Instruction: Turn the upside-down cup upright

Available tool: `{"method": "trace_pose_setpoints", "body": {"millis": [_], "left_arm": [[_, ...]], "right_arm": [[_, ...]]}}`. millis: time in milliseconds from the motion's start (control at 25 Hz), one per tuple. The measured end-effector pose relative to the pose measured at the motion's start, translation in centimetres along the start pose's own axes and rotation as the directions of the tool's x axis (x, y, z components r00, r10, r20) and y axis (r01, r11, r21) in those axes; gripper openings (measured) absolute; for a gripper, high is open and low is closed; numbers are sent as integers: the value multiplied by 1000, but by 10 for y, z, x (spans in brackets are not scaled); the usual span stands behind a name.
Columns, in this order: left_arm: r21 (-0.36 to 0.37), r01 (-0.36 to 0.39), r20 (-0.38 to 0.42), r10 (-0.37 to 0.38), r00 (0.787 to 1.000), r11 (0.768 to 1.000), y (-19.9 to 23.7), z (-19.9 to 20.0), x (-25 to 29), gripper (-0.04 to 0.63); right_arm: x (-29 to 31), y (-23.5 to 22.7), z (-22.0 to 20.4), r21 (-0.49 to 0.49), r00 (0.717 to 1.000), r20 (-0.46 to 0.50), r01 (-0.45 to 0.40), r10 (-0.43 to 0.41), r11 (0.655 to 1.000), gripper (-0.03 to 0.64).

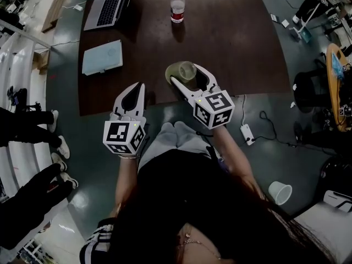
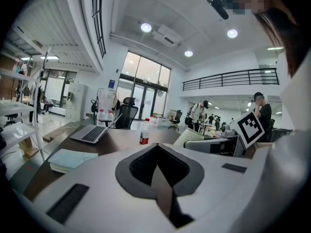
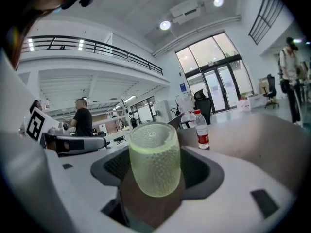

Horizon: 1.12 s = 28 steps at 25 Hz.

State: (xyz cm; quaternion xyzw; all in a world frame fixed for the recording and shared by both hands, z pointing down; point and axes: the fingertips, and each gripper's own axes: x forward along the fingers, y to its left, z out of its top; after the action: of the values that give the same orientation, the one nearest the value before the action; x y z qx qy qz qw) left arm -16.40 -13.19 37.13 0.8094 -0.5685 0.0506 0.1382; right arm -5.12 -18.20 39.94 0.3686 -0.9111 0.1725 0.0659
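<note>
A pale green, dimpled translucent cup (image 1: 186, 71) hangs over the near edge of the dark brown table (image 1: 236, 54), roughly vertical. My right gripper (image 1: 187, 75) is shut on it, one finger on each side. In the right gripper view the cup (image 3: 154, 159) fills the space between the jaws of my right gripper (image 3: 154, 181); I cannot tell which end is open. My left gripper (image 1: 138, 87) hovers to the left at the table's edge, shut and empty. The left gripper view shows the left gripper (image 2: 156, 147) with its jaws pressed together.
On the table stand a water bottle (image 1: 177, 6) at the far middle, an open laptop (image 1: 107, 7) at the far left and a pale blue notebook (image 1: 102, 57). A white paper cup (image 1: 280, 192) and a power strip (image 1: 247, 133) lie on the floor. A person's legs (image 1: 33, 125) are at the left.
</note>
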Motion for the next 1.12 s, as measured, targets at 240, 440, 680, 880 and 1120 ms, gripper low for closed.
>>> {"method": "trace_pose_setpoints", "body": {"millis": [240, 440, 680, 880, 1120], "left_arm": [[-3, 11, 1, -11, 1000, 1000, 1, -1, 0, 2], [-10, 29, 1, -29, 1000, 1000, -3, 0, 1, 2], [-25, 46, 7, -45, 999, 999, -6, 0, 0, 2], [-30, 51, 11, -51, 999, 998, -7, 1, 0, 2], [-37, 60, 14, -59, 998, 998, -8, 1, -1, 2]], "right_arm": [[-2, -3, -4, 154, 999, 34, -28, 23, 988, 333], [-7, -4, -4, 292, 996, 78, -73, 52, 954, 333], [-12, -6, -2, 576, 975, 193, -201, 107, 793, 333], [-15, -11, -2, 695, 956, 264, -282, 131, 661, 333], [-15, -13, -20, 836, 941, 311, -338, 133, 433, 333]]}}
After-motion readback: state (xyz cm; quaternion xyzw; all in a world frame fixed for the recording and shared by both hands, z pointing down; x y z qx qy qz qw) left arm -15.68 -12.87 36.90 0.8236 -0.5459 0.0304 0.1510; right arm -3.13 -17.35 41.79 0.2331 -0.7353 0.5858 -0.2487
